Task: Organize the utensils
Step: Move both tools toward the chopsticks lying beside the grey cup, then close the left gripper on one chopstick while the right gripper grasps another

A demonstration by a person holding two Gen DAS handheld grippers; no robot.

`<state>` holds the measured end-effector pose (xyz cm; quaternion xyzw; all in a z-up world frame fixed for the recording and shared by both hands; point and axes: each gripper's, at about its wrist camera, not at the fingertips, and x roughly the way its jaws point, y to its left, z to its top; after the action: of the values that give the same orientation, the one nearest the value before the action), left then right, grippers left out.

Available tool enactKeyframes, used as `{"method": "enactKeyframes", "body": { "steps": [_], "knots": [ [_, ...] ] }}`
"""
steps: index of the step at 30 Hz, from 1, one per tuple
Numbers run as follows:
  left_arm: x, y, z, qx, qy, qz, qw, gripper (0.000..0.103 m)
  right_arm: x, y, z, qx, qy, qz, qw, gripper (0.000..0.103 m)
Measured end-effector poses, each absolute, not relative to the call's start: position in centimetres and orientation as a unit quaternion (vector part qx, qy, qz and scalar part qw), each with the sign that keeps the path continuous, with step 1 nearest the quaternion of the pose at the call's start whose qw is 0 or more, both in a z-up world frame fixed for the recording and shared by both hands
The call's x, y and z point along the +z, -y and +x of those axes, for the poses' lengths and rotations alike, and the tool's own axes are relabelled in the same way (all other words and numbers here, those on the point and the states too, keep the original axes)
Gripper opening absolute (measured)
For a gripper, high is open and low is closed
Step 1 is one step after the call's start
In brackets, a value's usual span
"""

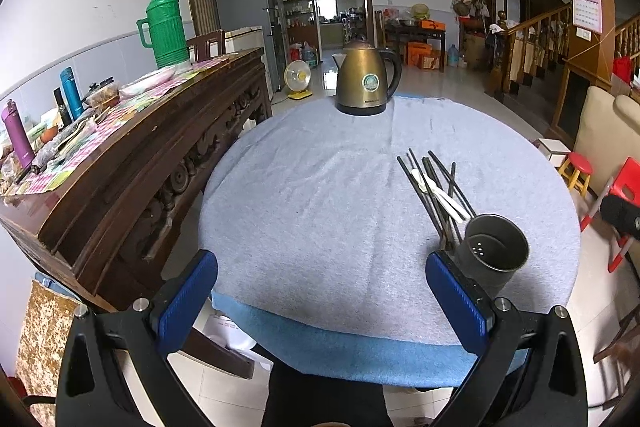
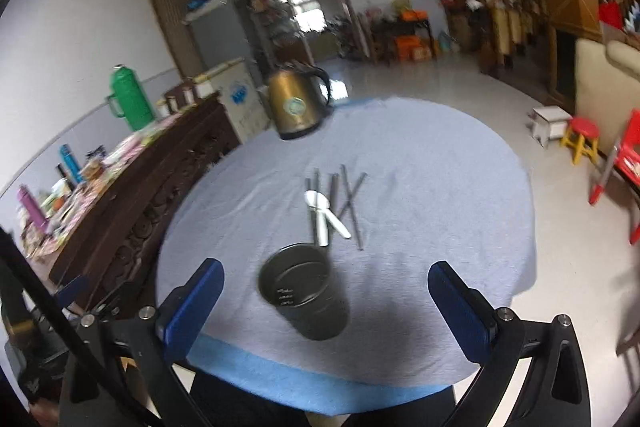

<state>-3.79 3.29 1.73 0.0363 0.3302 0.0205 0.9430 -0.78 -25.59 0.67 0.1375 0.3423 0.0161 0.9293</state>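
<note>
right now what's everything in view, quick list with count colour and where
holder cup: 1, dark grey, empty, near table edge
chopsticks: several, count unclear, black, loose pile beyond the cup
spoons: 2, white, lying on the chopsticks
kettle: 1, bronze, black handle, far side of table
table cloth: 1, light blue-grey, covers round table
sideboard: 1, dark wood, cluttered, left of table
thermos: 1, green, on sideboard
left gripper: blue pads, open, empty
right gripper: blue pads, open, around nothing
</note>
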Motion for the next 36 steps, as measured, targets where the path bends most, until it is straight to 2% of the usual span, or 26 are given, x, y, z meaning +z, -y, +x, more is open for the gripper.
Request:
{"method": "enactKeyframes", "body": {
  "steps": [4,10,24,26,31,36],
  "knots": [
    [1.1,-3.7,-2.0,0.015,-0.346,0.033,0.937,0.103,0.1,26.8,1.9,-0.016,-0.376,0.103,0.921,0.103],
    [-0.5,-4.2,2.3,0.016,-0.378,0.039,0.925,0.103,-1.3,29.0,7.1,-0.01,-0.437,0.127,0.89,0.103],
    [-3.5,-3.3,15.2,-0.021,-0.451,0.022,0.892,0.103,-5.1,30.3,21.5,0.076,-0.463,0.142,0.872,0.103],
    [-4.0,-2.6,17.2,-0.029,-0.46,0.019,0.887,0.1,-5.7,30.8,23.0,0.082,-0.47,0.15,0.866,0.103],
    [-5.6,-1.1,22.5,-0.05,-0.5,0.009,0.865,0.08,-8.0,31.2,27.9,0.103,-0.51,0.151,0.84,0.103],
    [-6.5,0.6,27.0,-0.081,-0.524,-0.004,0.848,0.077,-10.2,30.9,32.4,0.125,-0.545,0.161,0.813,0.096]
  ]
}}
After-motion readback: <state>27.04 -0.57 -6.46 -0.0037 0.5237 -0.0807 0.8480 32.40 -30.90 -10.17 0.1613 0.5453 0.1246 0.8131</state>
